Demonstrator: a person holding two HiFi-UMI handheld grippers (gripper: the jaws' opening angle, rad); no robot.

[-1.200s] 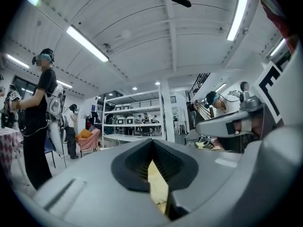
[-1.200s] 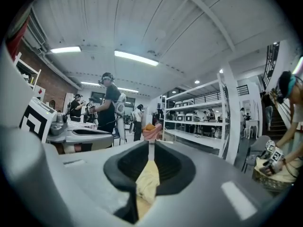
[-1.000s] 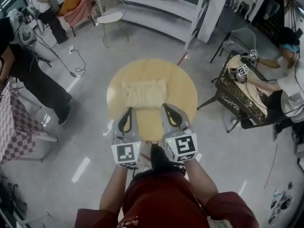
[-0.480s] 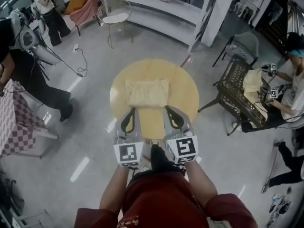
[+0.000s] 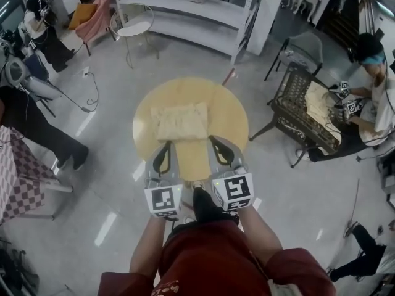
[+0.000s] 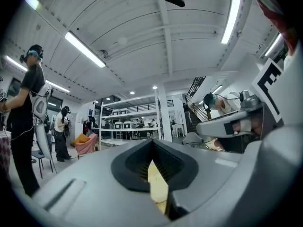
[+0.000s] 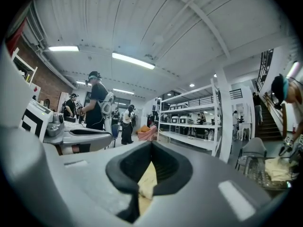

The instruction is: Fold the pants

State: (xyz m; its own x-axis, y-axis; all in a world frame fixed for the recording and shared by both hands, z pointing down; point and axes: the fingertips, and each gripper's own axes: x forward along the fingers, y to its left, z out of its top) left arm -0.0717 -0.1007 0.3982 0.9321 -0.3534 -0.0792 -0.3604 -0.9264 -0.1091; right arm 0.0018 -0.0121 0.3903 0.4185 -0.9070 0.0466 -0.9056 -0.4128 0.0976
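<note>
The cream pants (image 5: pixel 180 121) lie folded into a neat rectangle on the far half of the round yellow table (image 5: pixel 234 119). My left gripper (image 5: pixel 165 144) and right gripper (image 5: pixel 213 140) are side by side over the table's near half, their tips just short of the pants' front edge. Both are shut with nothing between the jaws. In the left gripper view the left gripper (image 6: pixel 152 142) has its jaws pressed together, and only a yellow sliver shows below them. The right gripper (image 7: pixel 151 144) looks the same in the right gripper view.
White shelving (image 5: pixel 185 5) and a white chair (image 5: pixel 133 26) stand beyond the table. A black metal rack (image 5: pixel 302 113) is close on the right, with a seated person (image 5: pixel 376 97) handling cloth there. Another person (image 5: pixel 31 122) and a checked cloth (image 5: pixel 18 171) are on the left.
Both grippers and the pants have kept their places. The head view has shifted slightly, and people in the background have moved.
</note>
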